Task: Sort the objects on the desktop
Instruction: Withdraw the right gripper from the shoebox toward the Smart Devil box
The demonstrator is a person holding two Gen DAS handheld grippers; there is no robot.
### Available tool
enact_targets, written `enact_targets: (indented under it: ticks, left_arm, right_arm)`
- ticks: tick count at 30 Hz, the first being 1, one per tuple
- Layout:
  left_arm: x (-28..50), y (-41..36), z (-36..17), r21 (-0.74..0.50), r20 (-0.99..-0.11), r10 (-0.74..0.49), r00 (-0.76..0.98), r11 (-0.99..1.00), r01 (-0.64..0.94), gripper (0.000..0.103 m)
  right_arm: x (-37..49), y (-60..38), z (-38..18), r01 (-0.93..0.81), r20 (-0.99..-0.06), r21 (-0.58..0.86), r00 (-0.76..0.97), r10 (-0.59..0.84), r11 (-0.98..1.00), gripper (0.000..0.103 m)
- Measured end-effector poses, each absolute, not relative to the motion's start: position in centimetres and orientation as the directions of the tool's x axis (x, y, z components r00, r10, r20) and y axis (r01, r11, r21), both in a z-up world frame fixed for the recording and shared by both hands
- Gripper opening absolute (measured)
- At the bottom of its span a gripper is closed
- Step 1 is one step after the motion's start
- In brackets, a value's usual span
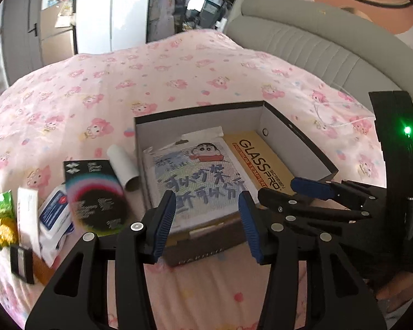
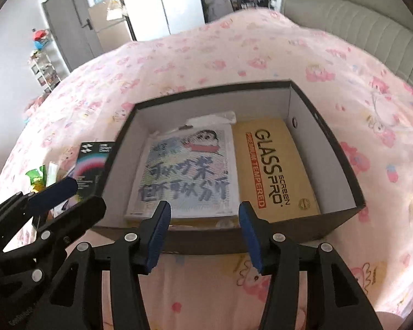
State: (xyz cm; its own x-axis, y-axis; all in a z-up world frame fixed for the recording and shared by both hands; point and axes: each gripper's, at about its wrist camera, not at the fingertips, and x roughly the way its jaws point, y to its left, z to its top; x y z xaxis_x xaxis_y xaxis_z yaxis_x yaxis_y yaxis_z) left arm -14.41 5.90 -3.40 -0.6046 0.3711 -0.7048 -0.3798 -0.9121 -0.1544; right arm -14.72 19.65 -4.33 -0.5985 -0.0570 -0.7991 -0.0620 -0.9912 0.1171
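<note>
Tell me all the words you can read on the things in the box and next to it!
"GLASS PRO+", "SCREEN", "PREMIUM TEMPERED": on the tan package in the box.
Big handwritten characters on the cartoon picture pack: I cannot make them out surely.
White print on the black packet beside the box: too blurred.
Faint lettering on the box's front wall: too blurred.

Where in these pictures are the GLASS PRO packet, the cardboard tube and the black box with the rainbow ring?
GLASS PRO packet (image 2: pixel 275 170): right wrist view, on its printed yellow face.
cardboard tube (image 1: pixel 122 166): left wrist view, on its white side.
black box with the rainbow ring (image 1: pixel 96 195): left wrist view, on the ring print.
</note>
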Motion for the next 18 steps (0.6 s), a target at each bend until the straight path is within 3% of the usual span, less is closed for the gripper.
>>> enact_targets:
  ticks: [18]
  left_arm:
    - [-5.4, -1.0, 1.4, -0.161, -0.652, 0.336, -0.679, -0.937, -0.309, 0.05]
  right_arm:
    - [-7.3, 13.4, -0.8, 0.032, -0.752, 0.138, -0.647, -0.126, -0.99, 0.048]
